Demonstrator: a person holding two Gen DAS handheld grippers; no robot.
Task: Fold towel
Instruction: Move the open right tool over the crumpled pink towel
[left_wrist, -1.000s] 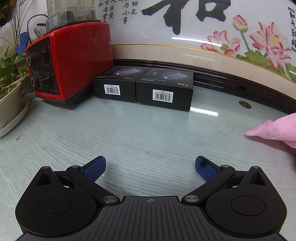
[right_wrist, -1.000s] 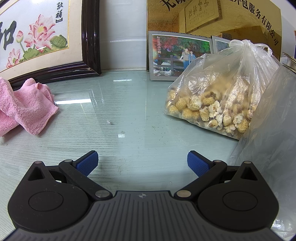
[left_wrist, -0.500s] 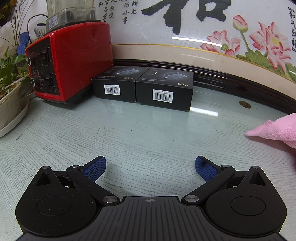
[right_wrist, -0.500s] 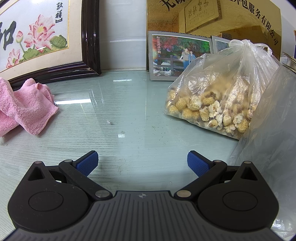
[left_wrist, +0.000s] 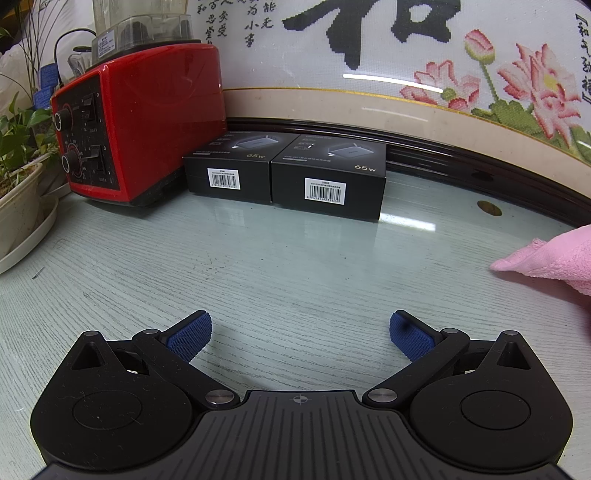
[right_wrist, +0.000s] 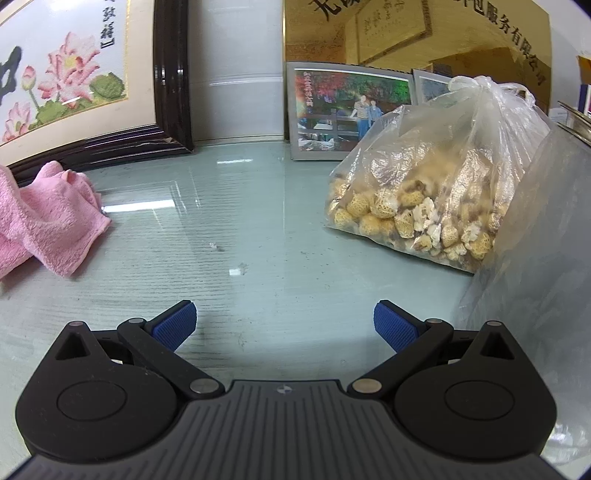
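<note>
Only part of the pink towel shows in either view: in the right wrist view it lies bunched and crumpled at the left edge, cut off by the frame, and in the left wrist view just one pointed corner pokes in from the right edge, so its full extent and how it is creased cannot be made out. It rests on the glass-topped table, close in front of the dark frame of the embroidered lotus picture. No hand or sleeve shows in either view. The left gripper sits low over the table and points toward two black boxes at the back, its blue-padded fingers spread wide with nothing between them. The right gripper is likewise low and level, its blue pads wide apart and holding nothing, the towel off to its left and well clear of the fingertips. Bare tabletop lies ahead of both grippers. On the left the room is bounded by a red appliance and a potted plant at the frame edge; on the right by a clear bag of pale dried mushrooms and a second hazy plastic bag pressing close beside the right gripper.
</note>
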